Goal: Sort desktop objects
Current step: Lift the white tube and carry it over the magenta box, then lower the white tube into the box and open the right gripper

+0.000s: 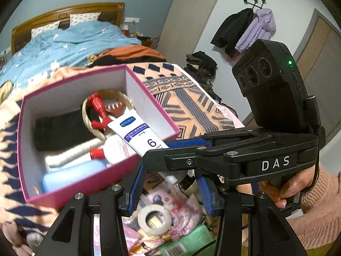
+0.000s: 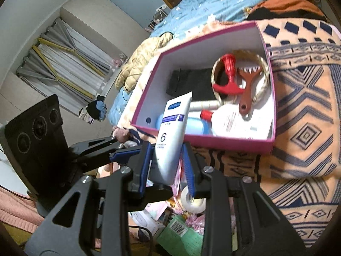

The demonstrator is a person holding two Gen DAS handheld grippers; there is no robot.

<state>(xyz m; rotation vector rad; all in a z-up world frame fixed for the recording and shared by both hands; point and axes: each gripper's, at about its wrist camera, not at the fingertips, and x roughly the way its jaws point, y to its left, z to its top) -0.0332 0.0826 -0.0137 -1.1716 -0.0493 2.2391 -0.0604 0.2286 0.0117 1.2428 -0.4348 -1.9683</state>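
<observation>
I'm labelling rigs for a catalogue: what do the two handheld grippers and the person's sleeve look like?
Both grippers, left gripper and right gripper, are black frames with ribbed blue finger pads. The right one carries white "DAS" lettering, a three-lens black camera block, a green light and a black cable. The sleeve is pink knit.

Blue floral duvet, wooden headboard, clothes on wall hooks, grey curtains

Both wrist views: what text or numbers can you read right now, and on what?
"DAS": right gripper body.
"6": white cream tube.
"EOLGUL" (uncertain): tube's blue logo patch.
Tube's blue band, smaller print: too blurred.
White bottle label: unreadable.
Green box barcode: digits unreadable.
</observation>
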